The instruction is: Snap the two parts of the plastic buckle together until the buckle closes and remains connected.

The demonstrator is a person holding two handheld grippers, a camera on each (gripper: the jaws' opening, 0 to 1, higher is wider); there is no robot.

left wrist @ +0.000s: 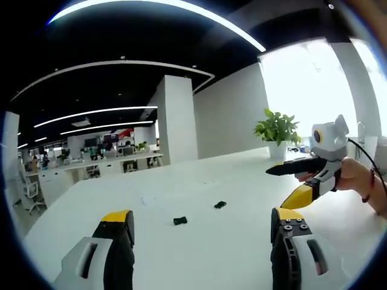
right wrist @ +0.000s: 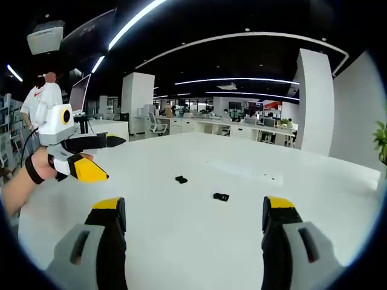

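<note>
Two buckle halves lie apart on the white table, ahead of both claws. Left claw and right claw gape empty. Each should descend squarely onto one half.

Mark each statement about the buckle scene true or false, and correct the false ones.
1. The two buckle parts lie apart on the white table. True.
2. The left gripper grips one buckle part. False: its jaws stand open, holding nothing.
3. A potted plant stands on the table. True.
4. The right gripper is shut. False: it is open, with both parts lying beyond it.
</note>
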